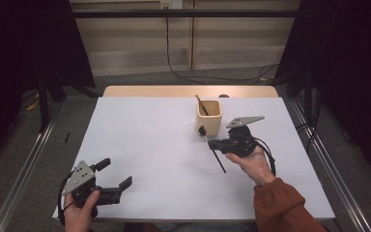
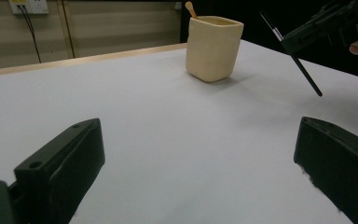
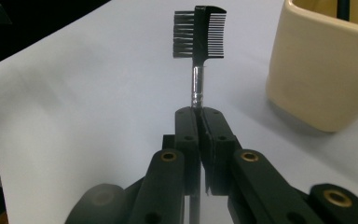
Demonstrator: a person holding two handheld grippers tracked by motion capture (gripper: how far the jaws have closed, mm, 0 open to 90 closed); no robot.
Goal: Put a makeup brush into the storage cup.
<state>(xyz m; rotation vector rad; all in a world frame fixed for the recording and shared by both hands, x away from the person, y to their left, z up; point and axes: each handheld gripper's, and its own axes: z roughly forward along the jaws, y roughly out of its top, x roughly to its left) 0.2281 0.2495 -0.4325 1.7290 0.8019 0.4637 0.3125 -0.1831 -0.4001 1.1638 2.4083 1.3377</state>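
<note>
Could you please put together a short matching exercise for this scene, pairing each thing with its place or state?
Things:
1. brow comb
2. cream cup
3. left gripper
4. wooden stick

Places or states:
A. jaws wide apart, low over the white table, near its front left corner
B. clamped by its handle in the right gripper, brush end towards the cup
C. leaning inside the cup, its tip poking above the rim
D. standing upright towards the far side of the table

Pairs: 1-B, 2-D, 3-A, 4-C
</note>
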